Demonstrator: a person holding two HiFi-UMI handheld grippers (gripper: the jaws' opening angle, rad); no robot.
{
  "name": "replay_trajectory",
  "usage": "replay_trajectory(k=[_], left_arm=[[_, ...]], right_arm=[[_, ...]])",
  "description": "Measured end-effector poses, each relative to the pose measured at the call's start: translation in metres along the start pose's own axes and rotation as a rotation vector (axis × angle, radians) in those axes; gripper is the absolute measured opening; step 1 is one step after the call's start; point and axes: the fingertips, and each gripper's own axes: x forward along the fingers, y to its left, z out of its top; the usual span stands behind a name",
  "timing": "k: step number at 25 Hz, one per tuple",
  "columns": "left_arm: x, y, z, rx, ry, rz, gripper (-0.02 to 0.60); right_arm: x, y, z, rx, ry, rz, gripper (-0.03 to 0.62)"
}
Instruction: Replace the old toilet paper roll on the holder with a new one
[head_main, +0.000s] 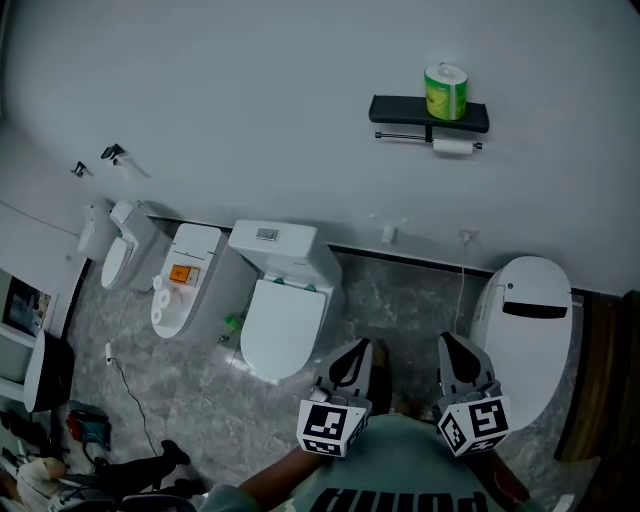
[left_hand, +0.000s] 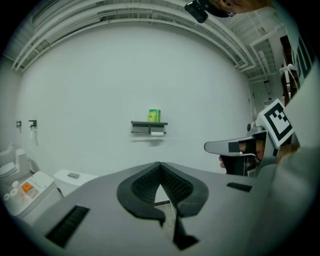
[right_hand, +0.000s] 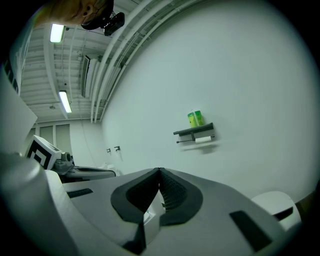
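Observation:
A black wall holder (head_main: 430, 112) carries a new roll in green wrapping (head_main: 446, 91) on its shelf. The nearly used-up white roll (head_main: 453, 146) hangs on the bar beneath. Both gripper views show the same holder far ahead on the wall: the shelf (left_hand: 149, 124) with the green roll (left_hand: 154, 115) and old roll (left_hand: 157, 133), and the shelf (right_hand: 194, 131) with the green roll (right_hand: 195, 118) and old roll (right_hand: 203, 140). My left gripper (head_main: 357, 348) (left_hand: 160, 165) and right gripper (head_main: 447, 342) (right_hand: 159, 171) are held side by side, well short of the wall. Both are shut and empty.
Several white toilets stand along the wall: one below the grippers' left (head_main: 280, 300), one at the right (head_main: 530, 320), one with an orange label (head_main: 185, 285). Two wall hooks (head_main: 113, 153) sit at the far left. A cable (head_main: 125, 385) trails over the grey floor.

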Motion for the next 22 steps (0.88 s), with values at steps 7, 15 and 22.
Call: replay_trajectory(k=[7,15,22], left_arm=[[0.064,0.026,0.016,0.001,0.002,-0.083,0.003],[0.128,0.069,0.042,-0.003,-0.004,-0.172,0.003],[0.166,0.099,0.06,-0.014,-0.023,-0.238,0.003]], right_arm=[[0.05,-0.027,0.013,-0.021,0.029,-0.072,0.009],[0.117,-0.043,0.034,-0.029,0.047,-0.15,0.009],[0.162,-0.047,0.054,-0.036,0.045,-0.205,0.009]])
